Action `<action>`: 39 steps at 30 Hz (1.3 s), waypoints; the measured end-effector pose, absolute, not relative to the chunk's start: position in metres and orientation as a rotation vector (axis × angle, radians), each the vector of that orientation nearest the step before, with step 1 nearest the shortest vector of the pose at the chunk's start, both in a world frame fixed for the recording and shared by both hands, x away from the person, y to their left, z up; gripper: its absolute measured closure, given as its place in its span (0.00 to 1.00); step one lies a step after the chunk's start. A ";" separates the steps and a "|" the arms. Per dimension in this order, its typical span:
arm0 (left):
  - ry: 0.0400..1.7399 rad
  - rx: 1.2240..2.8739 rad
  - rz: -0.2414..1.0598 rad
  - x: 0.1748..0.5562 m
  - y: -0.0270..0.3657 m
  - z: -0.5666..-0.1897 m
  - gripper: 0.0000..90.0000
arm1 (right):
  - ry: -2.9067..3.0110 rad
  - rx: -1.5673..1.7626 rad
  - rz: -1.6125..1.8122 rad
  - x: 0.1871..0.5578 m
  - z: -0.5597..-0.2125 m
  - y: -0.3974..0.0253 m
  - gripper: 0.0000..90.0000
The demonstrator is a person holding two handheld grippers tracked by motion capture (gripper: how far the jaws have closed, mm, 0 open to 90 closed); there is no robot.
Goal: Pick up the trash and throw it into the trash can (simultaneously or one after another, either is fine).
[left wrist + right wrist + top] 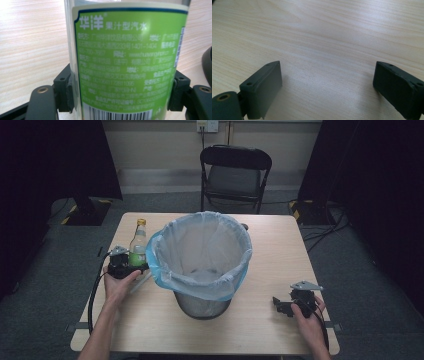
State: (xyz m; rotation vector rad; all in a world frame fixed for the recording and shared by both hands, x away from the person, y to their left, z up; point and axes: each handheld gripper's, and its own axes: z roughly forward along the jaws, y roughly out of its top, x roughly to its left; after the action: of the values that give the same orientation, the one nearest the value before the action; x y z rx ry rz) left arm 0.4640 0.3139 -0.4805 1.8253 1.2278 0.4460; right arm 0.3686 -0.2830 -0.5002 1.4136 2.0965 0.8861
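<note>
At the left of the high view, the left gripper (121, 264) has its jaws pinching the lower body of a bottle (137, 249) with a green label and a gold cap; the left gripper view shows both pads pressed against its sides. The bottle stands upright on the table (280, 250), just beside the left rim of a mesh bin (202, 265) lined with a pale blue bag. So the grasp looks done, while lifting the bottle and dropping it into the bin is probably what remains. At the lower right, the right gripper (285, 306) rests with jaws spread wide and empty.
</note>
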 end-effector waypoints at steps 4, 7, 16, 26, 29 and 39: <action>1.218 1.831 0.466 0.459 0.316 -0.481 0.31 | 2.096 1.415 0.885 0.369 -0.500 -0.283 0.09; 1.221 1.821 0.457 0.458 0.319 -0.482 0.31 | 2.096 1.415 0.885 0.369 -0.500 -0.283 0.09; 1.196 1.812 0.475 0.458 0.320 -0.484 0.31 | 2.096 1.416 0.885 0.369 -0.500 -0.283 0.09; 1.185 1.766 0.460 0.459 0.318 -0.484 0.32 | 2.096 1.415 0.885 0.369 -0.500 -0.283 0.09; 1.175 1.749 0.467 0.458 0.319 -0.480 0.32 | 2.096 1.415 0.885 0.369 -0.500 -0.283 0.09; 1.158 1.667 0.454 0.453 0.329 -0.469 0.32 | 2.096 1.415 0.885 0.369 -0.500 -0.283 0.09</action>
State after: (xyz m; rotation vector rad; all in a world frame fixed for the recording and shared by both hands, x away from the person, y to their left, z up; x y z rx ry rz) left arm 0.4528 0.3286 -0.4686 1.6667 1.1575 0.4538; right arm 0.3686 -0.2829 -0.5001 1.4155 2.0962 0.8851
